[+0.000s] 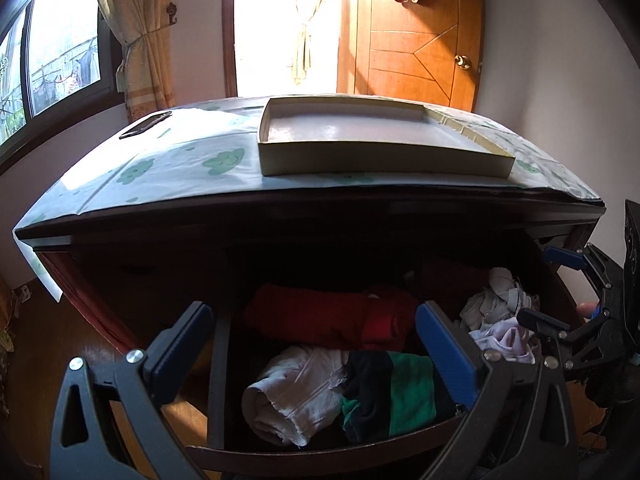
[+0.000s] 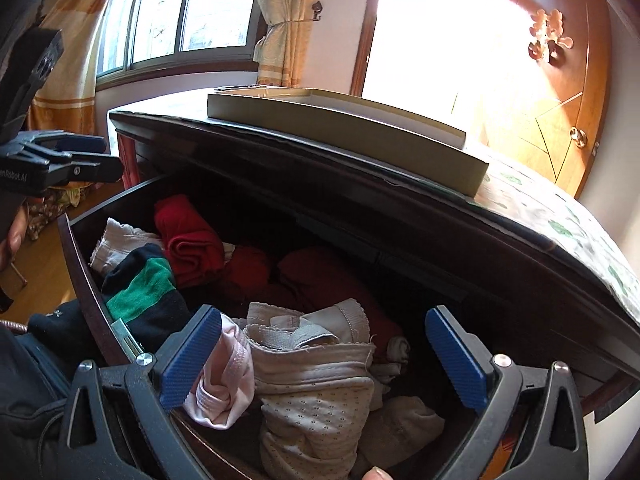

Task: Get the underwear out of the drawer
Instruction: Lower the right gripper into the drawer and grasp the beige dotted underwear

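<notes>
Sunlight is pouring through a bright doorway and a curtained window behind a dark wooden dresser, whose top is carrying a patterned cloth and a shallow cardboard box. Below, the drawer is standing pulled out and crowded with clothes.

The left gripper is hovering over the drawer's left half with its blue pads spread wide, holding nothing. The right gripper is hanging over the right half, likewise spread and empty, bracketing the underwear, a cream and pale pink tangle piled near the drawer's front edge.

That bundle is looking light, soft and limp, so it will probably sag and drag its neighbours along. The ridged elastic waistband lying on top seems the firmest place to pinch.

Red folded garments are filling the back, with a white piece and a green-and-black one in front. The drawer's rear is sinking into shadow, so what is lying there is hard to make out, and individual pieces within the tangle cannot be told apart.
</notes>
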Available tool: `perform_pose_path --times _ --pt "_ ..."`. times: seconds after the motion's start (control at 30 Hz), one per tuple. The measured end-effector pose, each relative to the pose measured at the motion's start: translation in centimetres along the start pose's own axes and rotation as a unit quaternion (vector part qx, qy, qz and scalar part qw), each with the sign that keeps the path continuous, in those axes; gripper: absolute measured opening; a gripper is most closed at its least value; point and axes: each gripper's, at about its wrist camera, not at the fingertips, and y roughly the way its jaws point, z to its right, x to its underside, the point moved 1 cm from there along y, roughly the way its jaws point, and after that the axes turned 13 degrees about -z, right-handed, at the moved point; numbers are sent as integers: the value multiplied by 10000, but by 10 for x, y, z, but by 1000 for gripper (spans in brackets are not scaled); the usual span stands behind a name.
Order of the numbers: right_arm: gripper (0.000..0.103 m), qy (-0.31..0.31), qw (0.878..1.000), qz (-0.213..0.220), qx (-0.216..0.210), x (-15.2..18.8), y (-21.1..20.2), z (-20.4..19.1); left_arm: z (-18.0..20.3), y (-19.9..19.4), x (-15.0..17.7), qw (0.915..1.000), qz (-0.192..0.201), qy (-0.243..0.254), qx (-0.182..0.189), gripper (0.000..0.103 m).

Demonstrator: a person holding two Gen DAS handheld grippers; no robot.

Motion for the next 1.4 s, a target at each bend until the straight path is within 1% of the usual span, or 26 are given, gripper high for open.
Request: perform_pose_path --times 0.1,0.17,0.2,0.27,0.33,0.43,0.6,0.67,0.73,0.8,0.87,0.93,1.03,1.13,1.2,1.23,1.27,1.3,1.4 --pt "103 250 9996 41 -115 1 -3 11 1 1 1 10000 -14 -10 2 103" --pt "103 298 9995 -10 -49 0 -4 14 -1 3 1 10000 -40 -11 -3 103" --pt "103 276 9996 -48 62 -1 -5 15 -1 4 1 10000 -53 -9 -15 103" --pt "103 284 9991 -225 222 -3 -4 20 -2 5 1 10000 -73 -15 -43 103" --pt "103 454 9980 -420 157 -3 -4 31 -4 7 1 9999 -96 -40 -56 103" --pt "103 749 9942 -771 -55 -1 1 42 -5 8 1 9999 -123 -59 -60 103" --pt "102 674 9899 -1247 -61 1 16 40 -6 10 2 9998 -162 -65 -82 103" --pt "101 641 9874 -1435 -181 2 23 37 -6 10 1 9998 -181 -72 -80 103" --pt "98 575 9850 -1609 -249 2 28 35 -7 12 1 9997 -203 -70 -75 103" --pt "91 560 9816 -1785 -379 2 33 34 -8 15 0 9997 -242 -48 -65 103" --pt "87 570 9776 -1934 -607 2 38 35 -10 18 0 9995 -299 -14 -98 103" --pt "86 520 9738 -2082 -749 2 43 34 -11 22 -1 9993 -373 10 -98 103" --pt "84 487 9651 -2354 -1037 1 53 33 -15 28 -2 9989 -467 10 -96 103" --pt "83 323 9599 -2526 -1171 2 55 28 -19 33 -3 9985 -546 -18 -59 103" --pt "72 199 9557 -2639 -1286 3 58 24 -19 36 -5 9981 -615 -9 -29 103" --pt "68 224 9521 -2692 -1431 4 60 25 -19 37 -5 9979 -642 6 -19 103" --pt "59 212 9504 -2710 -1510 4 60 25 -19 39 -6 9978 -663 26 -20 103" --pt "50 151 9514 -2698 -1478 3 61 22 -18 40 -6 9976 -691 49 -28 103" --pt "42 207 9550 -2469 -1629 1 56 21 -18 44 -7 9970 -766 116 -78 103"
